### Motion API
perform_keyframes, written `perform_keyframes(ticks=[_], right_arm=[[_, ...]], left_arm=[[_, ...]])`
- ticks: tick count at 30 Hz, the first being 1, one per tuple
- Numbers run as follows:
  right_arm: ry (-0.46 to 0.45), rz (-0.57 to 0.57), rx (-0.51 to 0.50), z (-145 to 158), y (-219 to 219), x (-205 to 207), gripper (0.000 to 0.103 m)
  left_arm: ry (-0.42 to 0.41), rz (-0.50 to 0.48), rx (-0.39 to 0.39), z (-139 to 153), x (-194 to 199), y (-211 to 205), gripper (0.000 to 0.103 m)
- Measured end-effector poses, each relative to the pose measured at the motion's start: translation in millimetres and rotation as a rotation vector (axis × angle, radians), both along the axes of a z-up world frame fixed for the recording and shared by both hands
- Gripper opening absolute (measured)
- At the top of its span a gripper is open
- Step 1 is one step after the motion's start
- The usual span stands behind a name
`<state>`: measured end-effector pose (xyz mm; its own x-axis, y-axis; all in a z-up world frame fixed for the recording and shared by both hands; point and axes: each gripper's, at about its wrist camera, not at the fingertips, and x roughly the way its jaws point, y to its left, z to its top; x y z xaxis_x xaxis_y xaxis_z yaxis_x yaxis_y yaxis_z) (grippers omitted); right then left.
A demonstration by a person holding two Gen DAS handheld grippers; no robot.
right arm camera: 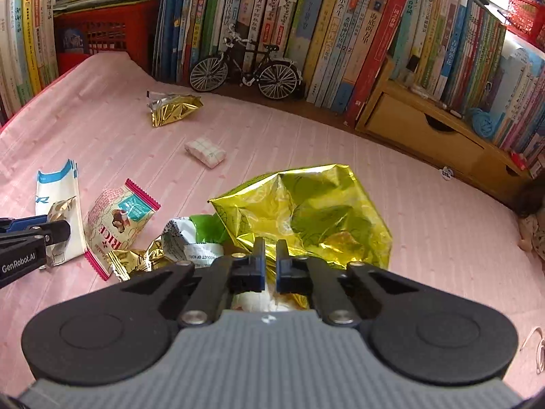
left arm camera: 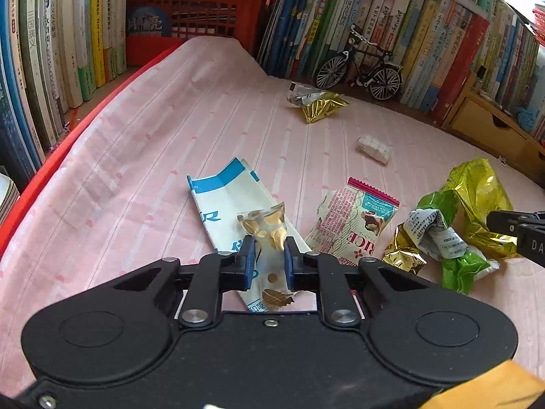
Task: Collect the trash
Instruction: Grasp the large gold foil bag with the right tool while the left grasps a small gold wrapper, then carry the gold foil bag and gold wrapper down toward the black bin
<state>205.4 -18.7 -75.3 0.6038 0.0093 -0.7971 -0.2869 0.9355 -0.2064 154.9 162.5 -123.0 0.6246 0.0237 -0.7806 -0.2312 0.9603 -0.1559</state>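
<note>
Two grippers engaged. Left gripper [left arm camera: 269, 250] fingers pinch the clear gold-print wrapper [left arm camera: 264, 226]. Right gripper [right arm camera: 269, 255] fingers, nearly closed, clamp the yellow-green foil bag's [right arm camera: 306, 211] near edge.

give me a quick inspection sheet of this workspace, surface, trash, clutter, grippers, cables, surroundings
surface: pink striped cloth, flat.
job's things: gold-patterned clear wrapper on white-blue bag; rice snack wrapper; yellow-green foil bag; gold wrapper; small white packet.
clutter: model bicycle.
grippers: left gripper shut on clear wrapper; right gripper shut on foil bag.
cables: nothing seen.
surroundings: books, red basket, wooden drawer unit.
</note>
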Motion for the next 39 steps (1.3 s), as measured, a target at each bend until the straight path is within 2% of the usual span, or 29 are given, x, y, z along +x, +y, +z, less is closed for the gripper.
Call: perform_keyframes(ticks=[7, 9, 10, 13, 16, 20, 22, 24, 25, 26, 27, 29, 33, 39], right_arm=[[-0.049, -0.046, 0.04, 26, -26, -19, 0.004], [-0.045, -0.048, 0.037, 30, -33, -23, 0.008], [-0.052, -0.045, 0.034, 31, -37, -27, 0.03], [-0.083, -0.05, 0.035, 32, -47, -29, 0.074], [-0.07, 0.003, 0.025, 27, -40, -17, 0.078], [-0.018, 0.069, -0.023, 2, -13, 10, 0.083], [0.033, 0.055, -0.039, -15, -3, 27, 0.083], [0.071, 0.018, -0.043, -28, 1, 40, 0.078], [0.096, -0.004, -0.013, -31, -2, 44, 0.051], [0.111, -0.024, 0.003, -29, -3, 47, 0.034], [0.089, -0.031, -0.003, -25, -4, 45, 0.031], [0.045, 0.003, 0.002, -14, -6, 36, 0.025], [-0.019, 0.051, 0.016, 12, -17, 15, 0.022], [-0.049, 0.018, 0.132, 53, -53, -23, 0.021]], left_arm=[[-0.045, -0.039, 0.016, 25, -21, -12, 0.012], [-0.058, -0.047, 0.023, 32, -30, -18, 0.012], [-0.067, -0.05, 0.028, 35, -35, -22, 0.012], [-0.064, -0.052, 0.027, 39, -49, -30, 0.012], [-0.063, -0.063, 0.025, 40, -62, -36, 0.012], [-0.065, -0.068, 0.034, 41, -74, -37, 0.012], [-0.066, -0.069, 0.034, 42, -76, -34, 0.012], [-0.069, -0.072, 0.039, 43, -78, -31, 0.012], [-0.07, -0.072, 0.043, 44, -79, -30, 0.012], [-0.07, -0.071, 0.045, 44, -79, -28, 0.012], [-0.07, -0.068, 0.044, 45, -80, -27, 0.012], [-0.066, -0.059, 0.039, 46, -80, -23, 0.012], [-0.069, -0.045, 0.033, 53, -81, -24, 0.012], [-0.094, -0.041, 0.039, 77, -97, -44, 0.012]])
